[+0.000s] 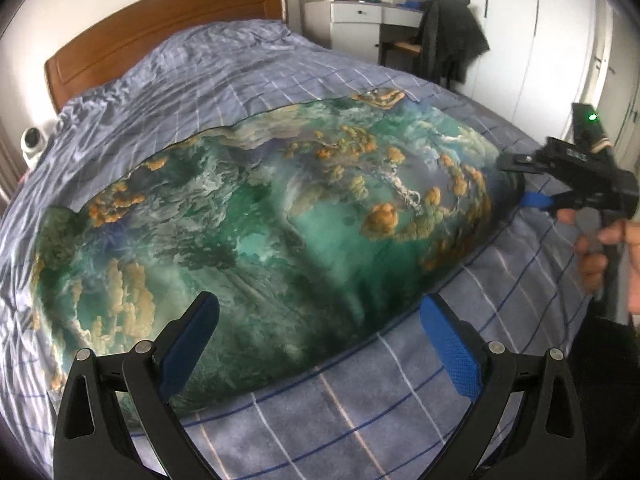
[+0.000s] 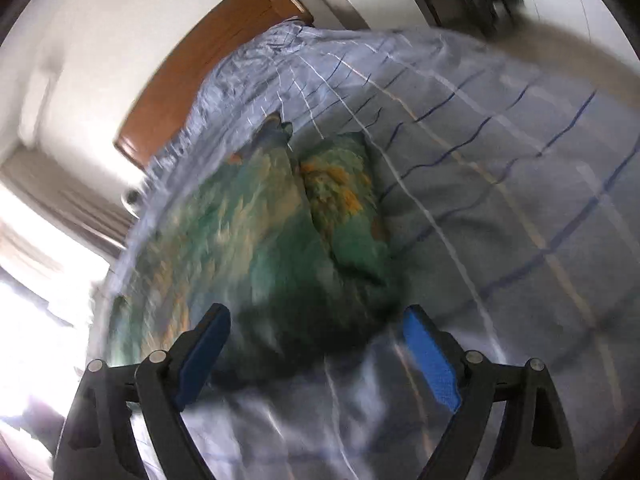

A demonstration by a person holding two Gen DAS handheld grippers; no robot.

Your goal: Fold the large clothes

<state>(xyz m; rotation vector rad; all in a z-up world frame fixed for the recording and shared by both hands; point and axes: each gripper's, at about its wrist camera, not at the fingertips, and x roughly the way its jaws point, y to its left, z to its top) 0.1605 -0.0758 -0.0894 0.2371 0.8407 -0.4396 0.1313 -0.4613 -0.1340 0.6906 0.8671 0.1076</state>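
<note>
Left wrist view shows the left gripper at the bottom of the frame, its black arms and blue-padded fingers spread wide with nothing between them, angled down over the near edge of the cloth. Just beyond lies the large green-and-teal printed garment with orange cloud-like patches, spread flat across the middle of the frame on the blue-grey checked bedspread. At the right edge, a person's hand wraps the handle of the right gripper, which reaches in from the right with one finger above and one blue-padded finger below the garment's right end; its jaws stand wide apart and hold nothing, though whether a pad touches the cloth cannot be told. Farther back, a brown wooden headboard fills the upper left, and a white desk with a dark jacket draped over a chair sits at the upper right.

Right wrist view is blurred. Its wide-open fingers frame the dark near end of the garment at the bottom centre, with a folded flap of the print higher up in the middle, the bedspread to the right, and the headboard in the upper left.
</note>
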